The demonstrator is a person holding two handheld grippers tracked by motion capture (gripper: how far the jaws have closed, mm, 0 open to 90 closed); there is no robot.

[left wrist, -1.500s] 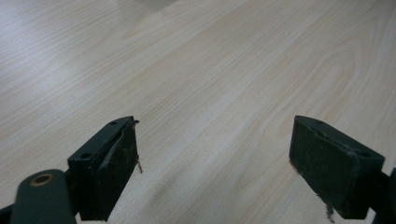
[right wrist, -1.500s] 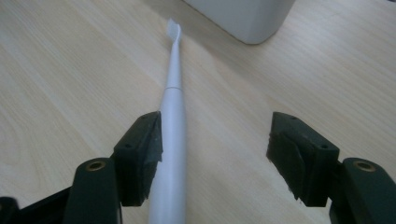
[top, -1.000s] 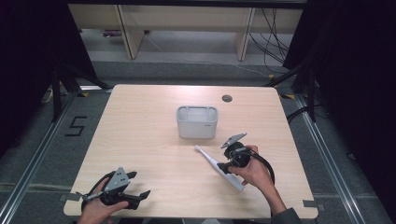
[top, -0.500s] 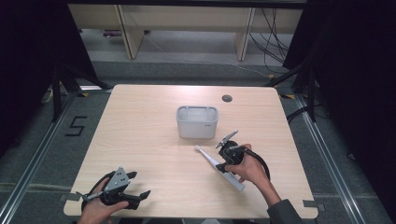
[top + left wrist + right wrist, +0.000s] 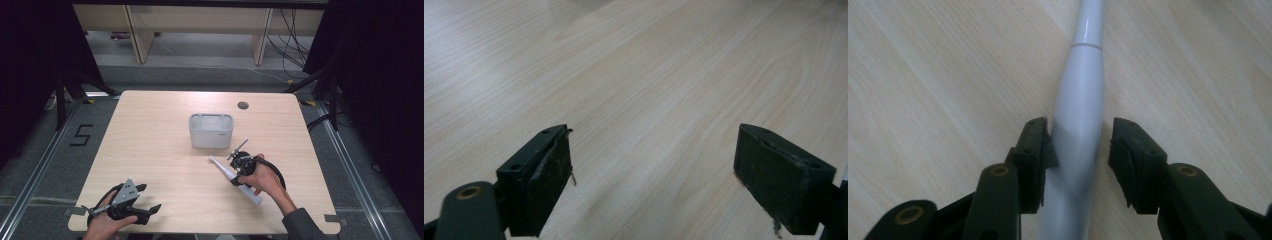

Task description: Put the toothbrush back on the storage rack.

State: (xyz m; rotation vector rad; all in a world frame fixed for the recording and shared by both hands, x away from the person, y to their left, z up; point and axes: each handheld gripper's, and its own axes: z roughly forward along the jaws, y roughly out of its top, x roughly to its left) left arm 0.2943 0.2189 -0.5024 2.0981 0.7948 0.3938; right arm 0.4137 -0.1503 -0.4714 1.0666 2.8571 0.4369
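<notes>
though it lies flat on the pale wood-grain table, the white plastic electric toothbrush looks like an awkward thing to lift: a smooth, glossy, rounded handle that swells at the middle and tapers to a thin neck. it rests slantwise near the table's middle, just in front of the light grey rectangular plastic container, its brush head toward that container and its butt toward the person. i judge it stiff and fairly light, weighted toward the thick handle, and slippery enough to roll or squirt out of flat pads. the right gripper straddles the widest part of the handle; its jaws have just been closing, and in the right gripper view one pad touches the handle's side while a narrow gap shows at the other, so it is narrow but not yet clamped. that thick belly seems the best place to hold: near the balance point, well clear of the slim neck, which would give less purchase. a firm, square squeeze across the handle should keep it from twisting. the left gripper rests wide and empty over bare wood at the near left corner, well apart from the toothbrush.
</notes>
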